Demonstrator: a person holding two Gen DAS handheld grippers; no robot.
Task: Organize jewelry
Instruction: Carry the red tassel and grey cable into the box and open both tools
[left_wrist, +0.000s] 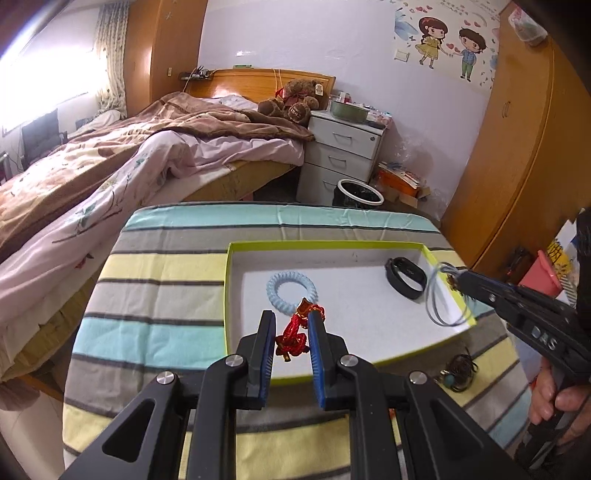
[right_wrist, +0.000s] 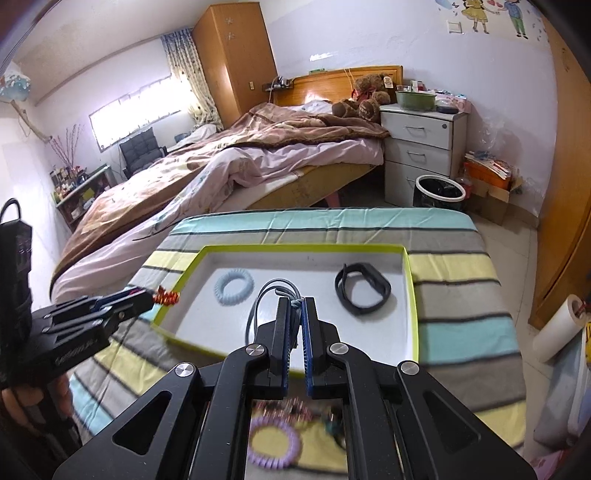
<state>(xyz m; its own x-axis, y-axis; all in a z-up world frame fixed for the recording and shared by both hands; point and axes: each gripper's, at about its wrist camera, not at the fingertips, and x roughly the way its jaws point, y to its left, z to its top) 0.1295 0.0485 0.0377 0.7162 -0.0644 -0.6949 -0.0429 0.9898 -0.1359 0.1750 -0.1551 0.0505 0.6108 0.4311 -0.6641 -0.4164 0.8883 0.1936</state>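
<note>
My left gripper (left_wrist: 291, 319) is shut on a red knotted cord ornament (left_wrist: 293, 338), held above the near left part of a white tray with a lime-green rim (left_wrist: 338, 244). In the tray lie a light blue coil hair tie (left_wrist: 291, 290) and a black wristband (left_wrist: 404, 277). My right gripper (right_wrist: 295, 302) is shut on a looped grey-blue cord (right_wrist: 258, 299) that hangs over the tray's near edge (right_wrist: 412, 295). In the right wrist view the left gripper (right_wrist: 147, 295) and its red ornament (right_wrist: 168, 296) hover at the tray's left rim.
The tray rests on a striped cloth (left_wrist: 159, 332) over a small table. Bronze-coloured jewelry with a teal stone (left_wrist: 458, 371) lies on the cloth near the tray's front right corner. A purple coil hair tie (right_wrist: 273, 443) and blurred beads (right_wrist: 284, 408) lie under the right gripper. A bed stands to the left.
</note>
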